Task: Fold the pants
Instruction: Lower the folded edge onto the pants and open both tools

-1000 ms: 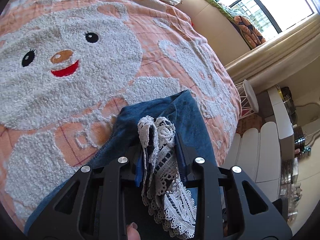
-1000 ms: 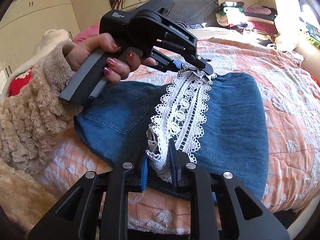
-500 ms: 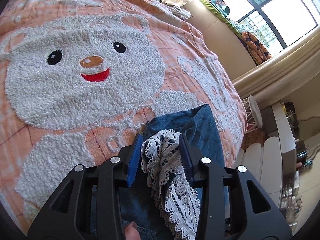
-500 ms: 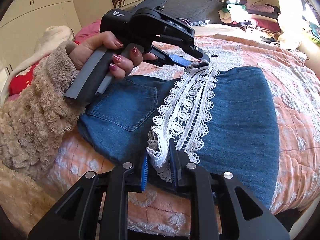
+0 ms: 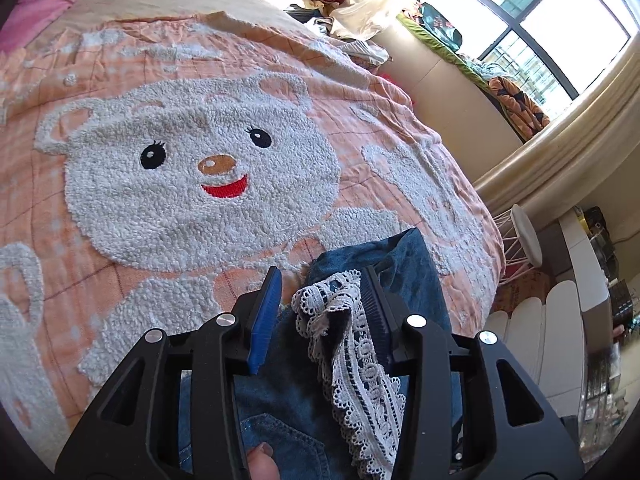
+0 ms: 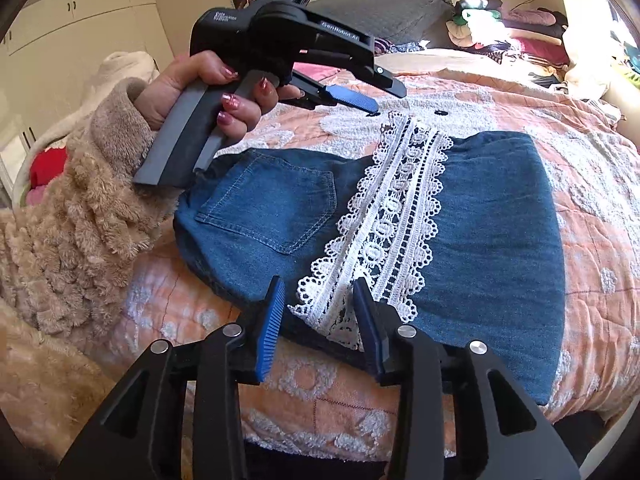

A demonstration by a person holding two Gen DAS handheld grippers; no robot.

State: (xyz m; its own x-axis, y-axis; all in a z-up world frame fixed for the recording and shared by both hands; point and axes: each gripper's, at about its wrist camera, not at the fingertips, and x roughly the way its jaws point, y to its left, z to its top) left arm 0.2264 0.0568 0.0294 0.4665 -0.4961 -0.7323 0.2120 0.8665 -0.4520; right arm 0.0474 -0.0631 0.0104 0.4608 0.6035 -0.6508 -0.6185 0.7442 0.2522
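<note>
Folded blue denim pants point(image 6: 492, 232) lie on the bed, a white lace band point(image 6: 400, 208) running flat across their top. My right gripper point(image 6: 318, 282) is at the near end of the lace; its jaws are opening, and the lace lies loose between them. In the right wrist view my left gripper point(image 6: 386, 100) hovers just above the far end of the lace, clear of it. In the left wrist view the left gripper point(image 5: 321, 276) is also opening, and the crumpled lace end point(image 5: 352, 360) sits between its blue pads on the denim point(image 5: 416, 280).
The pants rest on an orange bedspread with a white fleecy bear point(image 5: 200, 160). A hand in a fuzzy beige sleeve point(image 6: 80, 220) holds the left gripper. Piled clothes point(image 6: 520, 32) lie at the bed's far end. A white stool point(image 5: 524, 232) stands past the bed's edge.
The right jaws have parted and let go of the lace. The left jaws have spread wider and lifted off the far lace end, which now lies flat on the denim.
</note>
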